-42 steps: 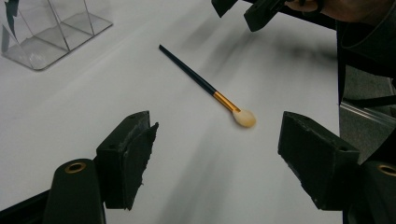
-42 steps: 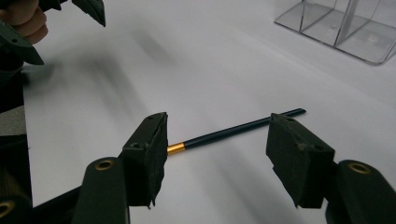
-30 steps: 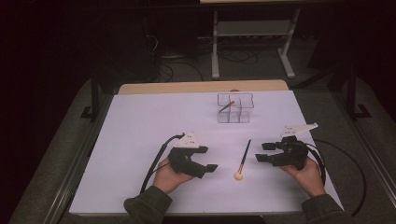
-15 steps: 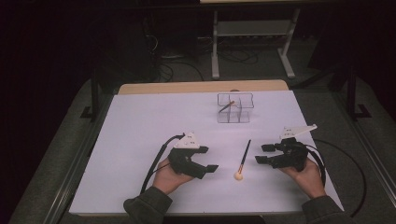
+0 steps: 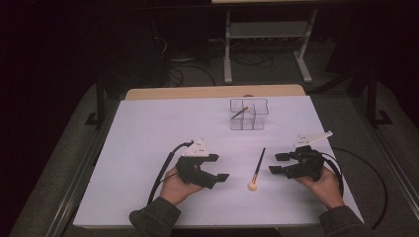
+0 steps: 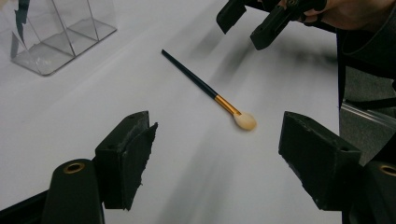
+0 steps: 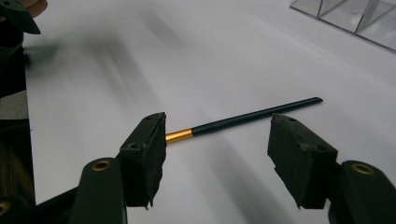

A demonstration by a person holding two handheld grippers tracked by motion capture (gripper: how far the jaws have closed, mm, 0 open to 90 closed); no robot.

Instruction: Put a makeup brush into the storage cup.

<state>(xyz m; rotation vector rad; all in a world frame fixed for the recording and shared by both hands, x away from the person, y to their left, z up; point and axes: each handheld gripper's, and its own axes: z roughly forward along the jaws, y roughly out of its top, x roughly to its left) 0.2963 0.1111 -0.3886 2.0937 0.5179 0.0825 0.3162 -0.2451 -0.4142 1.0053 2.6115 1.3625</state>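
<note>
With the makeup brush (image 5: 257,168) lying loose on the table (image 5: 148,133) between your two open, empty claws, bring the right claw (image 5: 279,163) low over the dark handle, jaws astride it, before you close.

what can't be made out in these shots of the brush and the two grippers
- Brush tip: in the right gripper view, the right gripper's own left jaw covers the bristle end.
- Thin stick in the clear organizer: too small in the high view to identify; cut off by the edge in the left gripper view.
- Left gripper pads: too small and dark in the high view.
- Room beyond the table: dark, little detail.
</note>
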